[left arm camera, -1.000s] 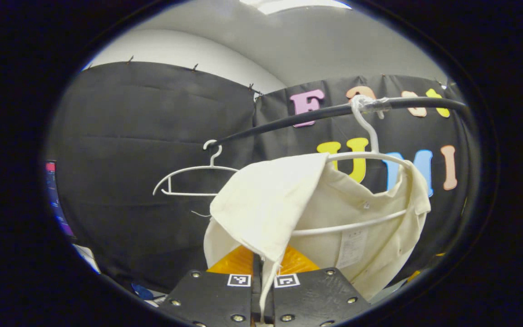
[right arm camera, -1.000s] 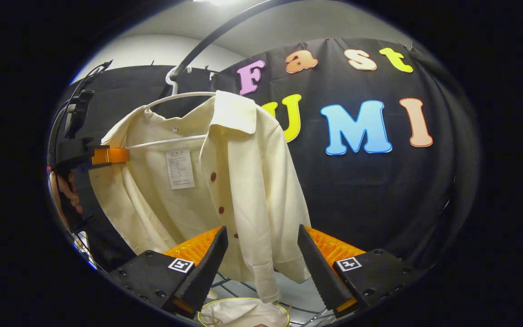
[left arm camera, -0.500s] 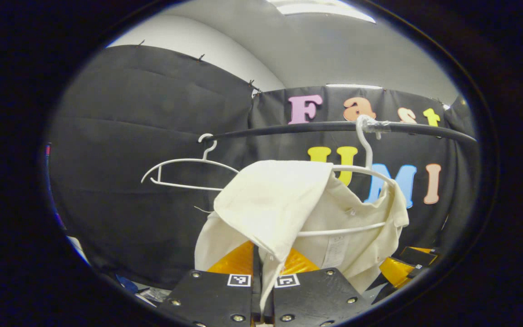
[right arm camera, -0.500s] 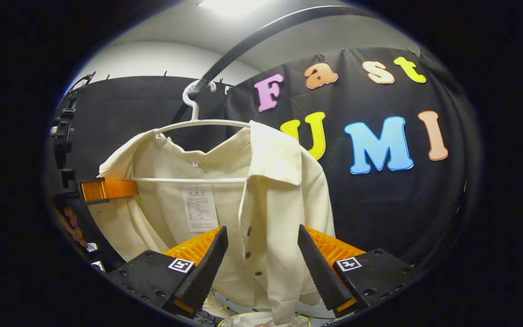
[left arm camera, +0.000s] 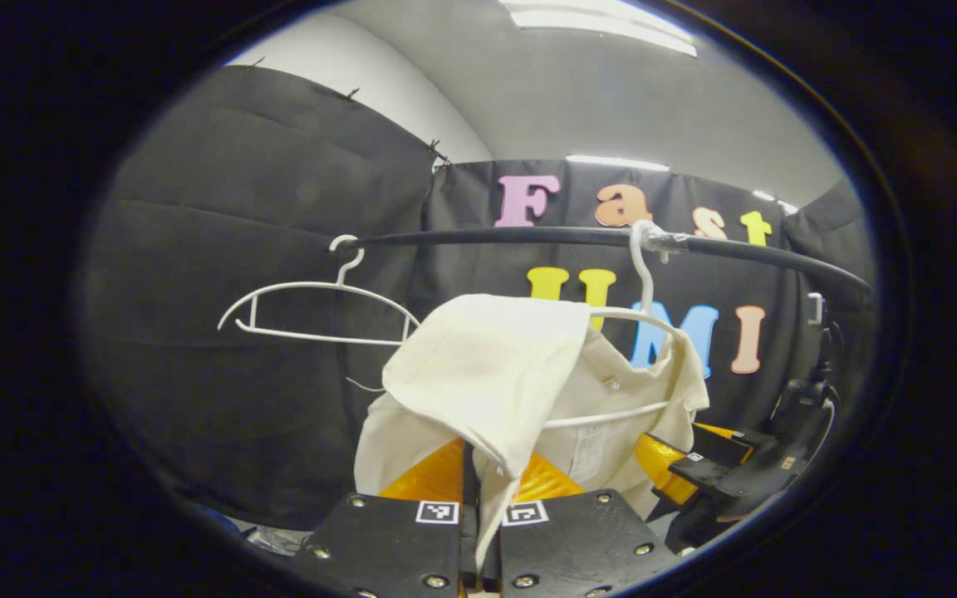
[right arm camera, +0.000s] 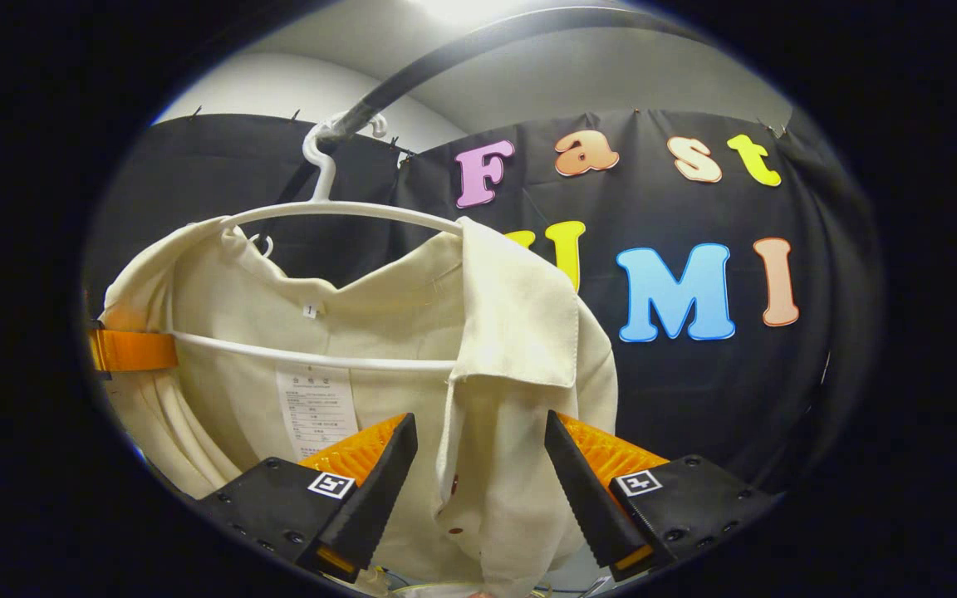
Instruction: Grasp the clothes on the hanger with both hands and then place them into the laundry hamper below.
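Closer in on the garment than a second ago, with the right gripper (right arm camera: 478, 498) risen from the lower front up to the collar region of the cream shirt (right arm camera: 379, 365); now also in the left gripper view, low at the right edge (left arm camera: 699, 473). Left gripper (left arm camera: 478, 507) clamped throughout on a fold of the shirt (left arm camera: 487, 374), cloth pinched between both fingers and trailing down through the seam between them. Right gripper spread wide, the buttoned front edge and collar flap hanging in the gap without touching either finger. Shirt draped on the white hanger (right arm camera: 345, 212), hooked over the dark rail (right arm camera: 462, 50) above; one shoulder pulled partway off on the left gripper's side. Second hanger (left arm camera: 312, 311), bare, farther along the rail (left arm camera: 528, 237). Front placket running top to bottom straight between the open fingers, lying dead ahead and slightly above, so likely only a closing squeeze needed for the second hold. Left hold already made, right hold outstanding. Hamper apparently below, only a pale rim glimpsed at the bottom of the right gripper view, too little to identify
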Demonstrator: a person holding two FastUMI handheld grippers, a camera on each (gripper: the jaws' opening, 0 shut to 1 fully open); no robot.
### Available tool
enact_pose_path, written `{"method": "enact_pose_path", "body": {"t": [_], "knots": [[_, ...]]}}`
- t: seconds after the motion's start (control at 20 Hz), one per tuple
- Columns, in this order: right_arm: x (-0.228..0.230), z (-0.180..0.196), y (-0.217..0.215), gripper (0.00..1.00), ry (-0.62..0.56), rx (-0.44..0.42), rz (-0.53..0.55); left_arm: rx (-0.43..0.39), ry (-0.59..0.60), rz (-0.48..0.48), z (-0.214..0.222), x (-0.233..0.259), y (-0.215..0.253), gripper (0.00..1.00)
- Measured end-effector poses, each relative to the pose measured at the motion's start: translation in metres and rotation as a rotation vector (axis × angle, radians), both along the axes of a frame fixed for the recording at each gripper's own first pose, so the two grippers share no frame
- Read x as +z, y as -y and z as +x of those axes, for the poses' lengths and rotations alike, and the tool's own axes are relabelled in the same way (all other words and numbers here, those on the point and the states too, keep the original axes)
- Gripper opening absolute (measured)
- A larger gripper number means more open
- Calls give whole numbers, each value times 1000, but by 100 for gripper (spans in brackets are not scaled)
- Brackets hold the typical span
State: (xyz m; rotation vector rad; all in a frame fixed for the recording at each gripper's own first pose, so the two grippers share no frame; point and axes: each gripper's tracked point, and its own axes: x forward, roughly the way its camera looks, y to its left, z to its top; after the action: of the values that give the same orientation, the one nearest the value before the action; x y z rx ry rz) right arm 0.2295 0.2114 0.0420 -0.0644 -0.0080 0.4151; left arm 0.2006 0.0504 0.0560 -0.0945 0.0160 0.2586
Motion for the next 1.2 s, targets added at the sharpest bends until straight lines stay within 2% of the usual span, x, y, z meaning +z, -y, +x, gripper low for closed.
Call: {"method": "enact_pose_path", "body": {"t": [0.15, 0.35, 0.4, 0.45, 0.5, 0.55, 0.7, 0.85, 1.1, 1.2], "knots": [[3, 17, 11, 97, 39, -64, -26, -23, -6, 13, 0, -1, 2, 4], [6, 34, 8, 96, 82, -81, -74, -40, -16, 29, -2, -2, 3, 4], [6, 36, 8, 84, 89, -85, -88, -42, -17, 29, -3, -2, 3, 4], [5, 36, 6, 80, 94, -75, -95, -45, -17, 28, -3, -3, 2, 3], [4, 38, 1, 82, 95, -62, -105, -44, -17, 28, -3, -2, 0, 4], [3, 39, 5, 79, 103, -80, -116, -41, -17, 29, -3, -2, 0, 4], [5, 42, 8, 19, 109, -56, -105, -39, -9, 26, -1, 0, -1, 5], [4, 38, 2, 3, 94, 26, -83, -46, -11, 34, -1, 0, -2, 5], [18, 39, 24, 4, 113, -7, -71, -111, -33, 114, -3, 7, -1, 3], [25, 42, 35, 4, 134, -35, -83, -148, -21, 93, -6, 12, 2, 3]]}}
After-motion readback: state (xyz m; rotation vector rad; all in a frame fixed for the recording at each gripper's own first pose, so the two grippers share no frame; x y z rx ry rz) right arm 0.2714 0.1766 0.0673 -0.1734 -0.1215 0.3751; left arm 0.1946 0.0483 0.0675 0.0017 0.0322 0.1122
